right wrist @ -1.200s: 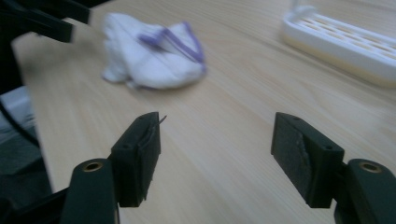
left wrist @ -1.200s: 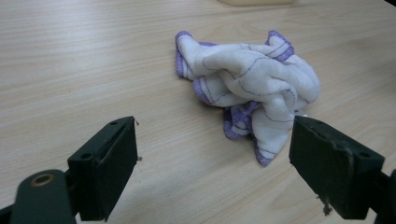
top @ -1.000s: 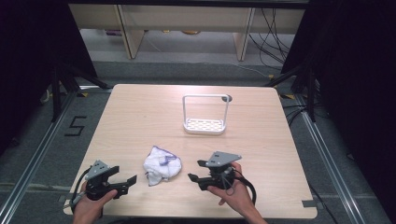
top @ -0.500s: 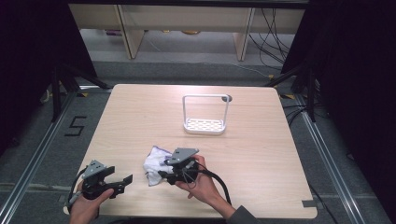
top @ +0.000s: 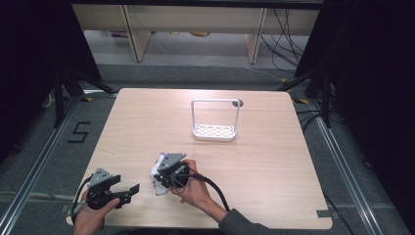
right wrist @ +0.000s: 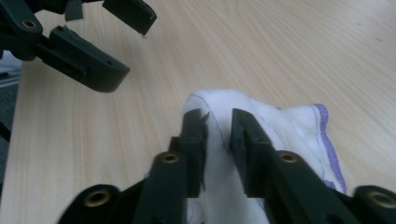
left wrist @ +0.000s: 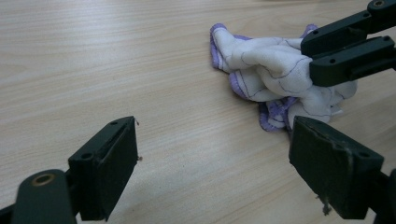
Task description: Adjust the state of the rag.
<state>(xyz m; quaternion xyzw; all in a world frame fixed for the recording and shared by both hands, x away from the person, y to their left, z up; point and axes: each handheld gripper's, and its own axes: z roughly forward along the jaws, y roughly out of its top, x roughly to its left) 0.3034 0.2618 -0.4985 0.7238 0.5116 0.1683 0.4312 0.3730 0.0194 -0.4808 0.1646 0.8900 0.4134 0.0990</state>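
While the left gripper (top: 128, 192) rests low at the lower left of the high view with its jaws spread wide and nothing between them, the right gripper (top: 157, 177) sits just left of centre near the bottom edge, over a crumpled white cloth (top: 157, 171) with purple trim. That cloth lies on the wooden table (top: 274, 161), near its front edge and well apart from the white wire rack (top: 215, 131) standing upright in the middle of the frame. From the right gripper view, the right gripper's jaws have just been closing and now pinch a raised fold of the cloth (right wrist: 280, 126) between the pads, with only a narrow strip of fabric showing in the gap. Across the left gripper view the cloth (left wrist: 271, 70) bunches at the upper right of the frame, clamped from the right by the other gripper's black jaws, while the left gripper's own jaws stand well apart over bare wood at the bottom
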